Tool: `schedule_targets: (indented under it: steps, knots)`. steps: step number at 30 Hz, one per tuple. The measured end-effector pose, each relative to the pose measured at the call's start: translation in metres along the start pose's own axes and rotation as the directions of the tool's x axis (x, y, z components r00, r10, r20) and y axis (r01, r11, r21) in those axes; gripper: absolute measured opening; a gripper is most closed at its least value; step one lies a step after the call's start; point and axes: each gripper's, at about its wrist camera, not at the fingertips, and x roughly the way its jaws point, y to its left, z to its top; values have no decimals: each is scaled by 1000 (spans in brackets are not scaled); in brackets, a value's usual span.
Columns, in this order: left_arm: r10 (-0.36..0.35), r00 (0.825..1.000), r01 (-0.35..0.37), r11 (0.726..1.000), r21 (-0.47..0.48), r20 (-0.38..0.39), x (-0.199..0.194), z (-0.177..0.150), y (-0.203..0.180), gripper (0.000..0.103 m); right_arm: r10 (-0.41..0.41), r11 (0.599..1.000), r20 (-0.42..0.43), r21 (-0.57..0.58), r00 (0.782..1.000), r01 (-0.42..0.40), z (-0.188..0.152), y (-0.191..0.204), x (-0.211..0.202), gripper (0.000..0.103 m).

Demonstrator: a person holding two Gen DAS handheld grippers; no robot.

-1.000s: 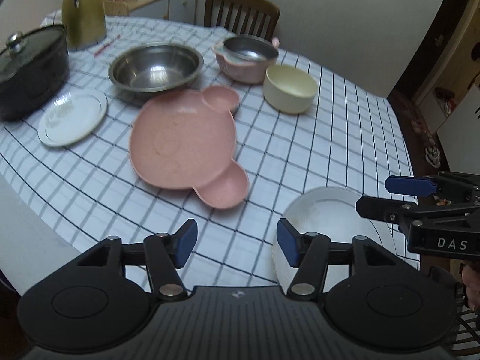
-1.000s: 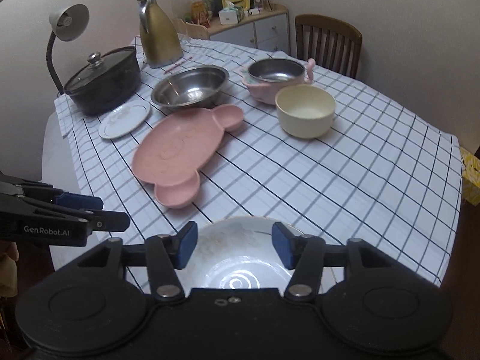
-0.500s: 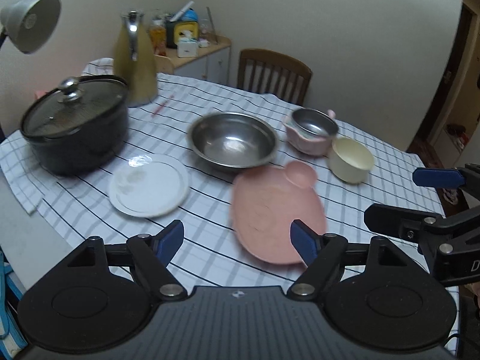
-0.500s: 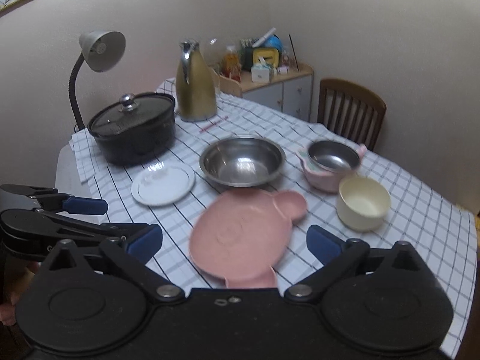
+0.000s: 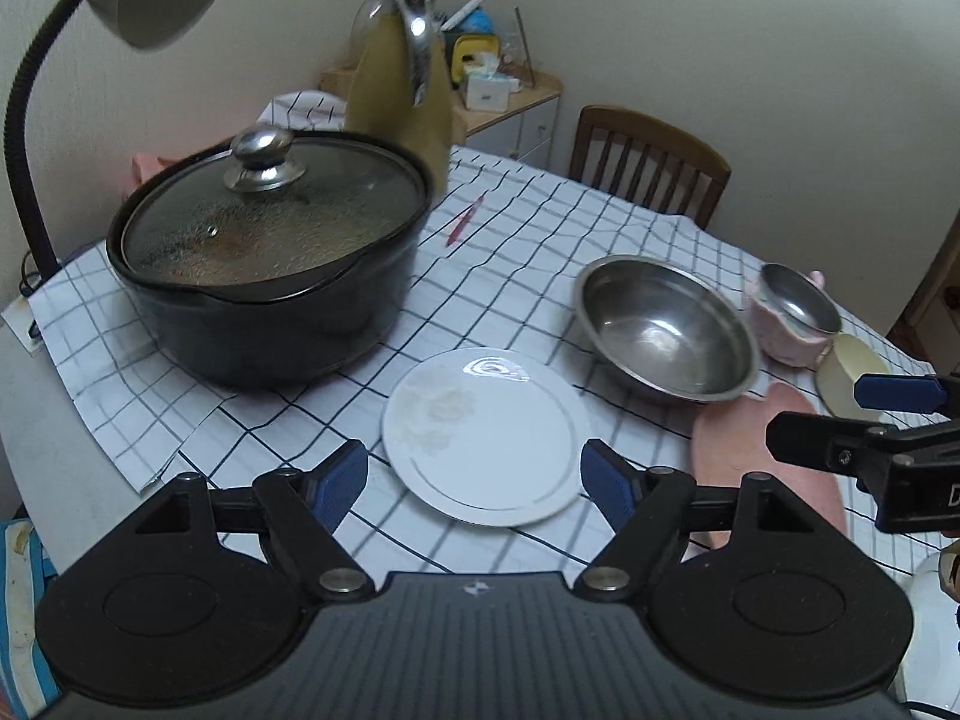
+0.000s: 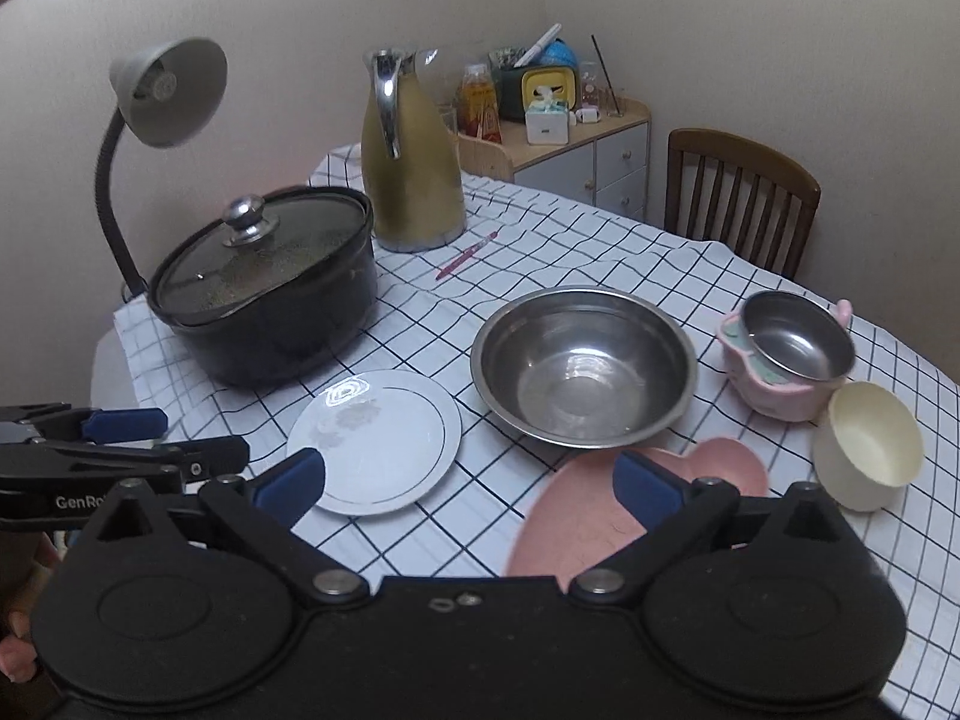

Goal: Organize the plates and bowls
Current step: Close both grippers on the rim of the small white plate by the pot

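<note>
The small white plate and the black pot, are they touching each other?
Apart. In the right wrist view, a strip of checked tablecloth shows plainly between the white plate and the base of the black pot.

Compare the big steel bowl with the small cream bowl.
The wide, shallow stainless steel bowl is shiny metal; the small cream bowl is matte and looks like plastic. The steel one has a much broader rim, and the cream one is narrower with steeper sides. Both sit upright and empty on the checked tablecloth.

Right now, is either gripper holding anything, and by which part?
Nothing is held. The left gripper stands open over the white plate without touching it; the right gripper is open and empty above the pink plate.
</note>
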Motion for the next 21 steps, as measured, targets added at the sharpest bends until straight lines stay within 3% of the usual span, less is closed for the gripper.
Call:
schedule_targets:
  steps: [5,14,21]
  knots:
    - [-3,999,2,1000,-18,-47,36,7,25,78,-1,1000,-64,-8,998,0,13,11,45,102]
    - [16,992,-25,997,-75,-126,93,13,52,78,-4,997,-214,80,977,22,23,13,123,85]
    - [3,987,-24,992,-127,-160,120,15,62,77,14,987,-269,156,963,29,17,2,155,75]
